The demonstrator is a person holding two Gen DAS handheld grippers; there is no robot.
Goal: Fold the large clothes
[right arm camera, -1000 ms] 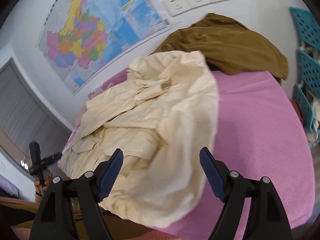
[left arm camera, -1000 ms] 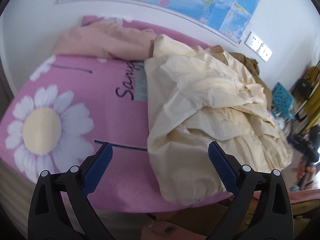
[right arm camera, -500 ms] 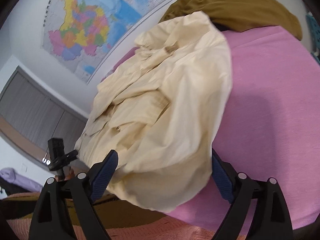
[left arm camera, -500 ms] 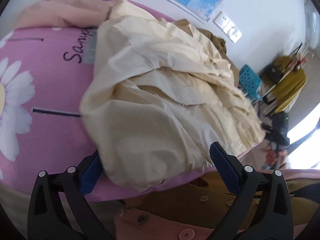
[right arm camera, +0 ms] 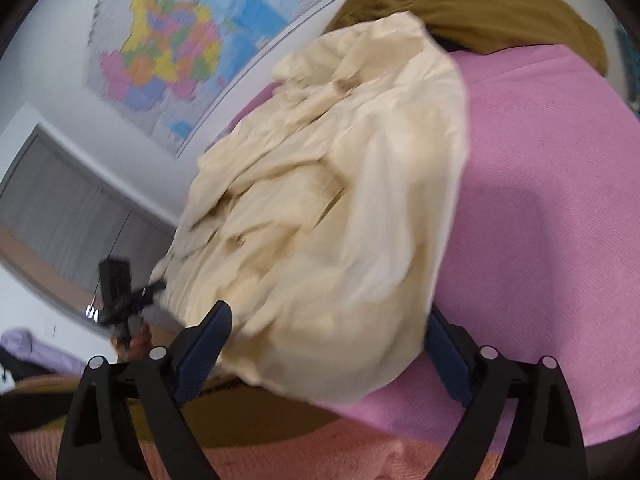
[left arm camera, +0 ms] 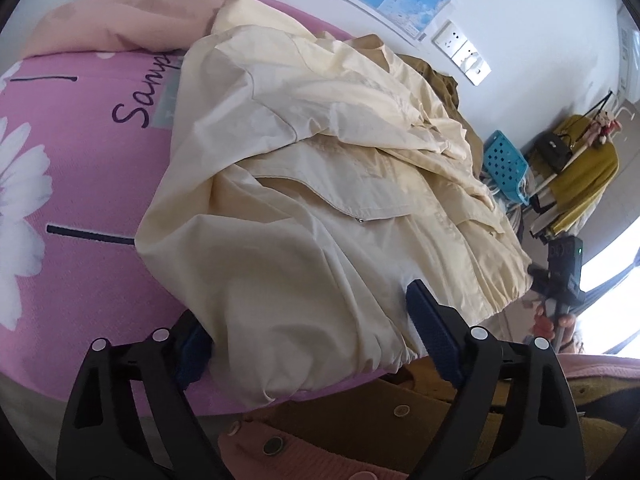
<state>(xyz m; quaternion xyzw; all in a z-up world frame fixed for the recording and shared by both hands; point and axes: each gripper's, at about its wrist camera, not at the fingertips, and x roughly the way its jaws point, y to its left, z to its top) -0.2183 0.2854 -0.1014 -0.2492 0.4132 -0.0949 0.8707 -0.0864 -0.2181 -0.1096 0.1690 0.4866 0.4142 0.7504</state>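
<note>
A rumpled cream jacket lies on a pink bed cover printed with daisies. My left gripper straddles the jacket's near hem at its left corner. Its jaws are closing, still wide, with the cloth bunched between them and its left finger half hidden behind the fabric. In the right wrist view, the same jacket bulges between the fingers of my right gripper, at the hem's other end. Those jaws are opening, and no pad presses on the cloth. That view is motion-blurred.
A brown garment lies behind the jacket by the wall, and a peach one at the back left. A map hangs above the bed. A blue basket and clutter stand on the floor at right. Buttoned pink clothing fills the bottom edge.
Both grippers have tipped down and come close to the jacket's near hem, which now lies between each pair of fingers. The left jaws have narrowed slightly; the right jaws have widened.
</note>
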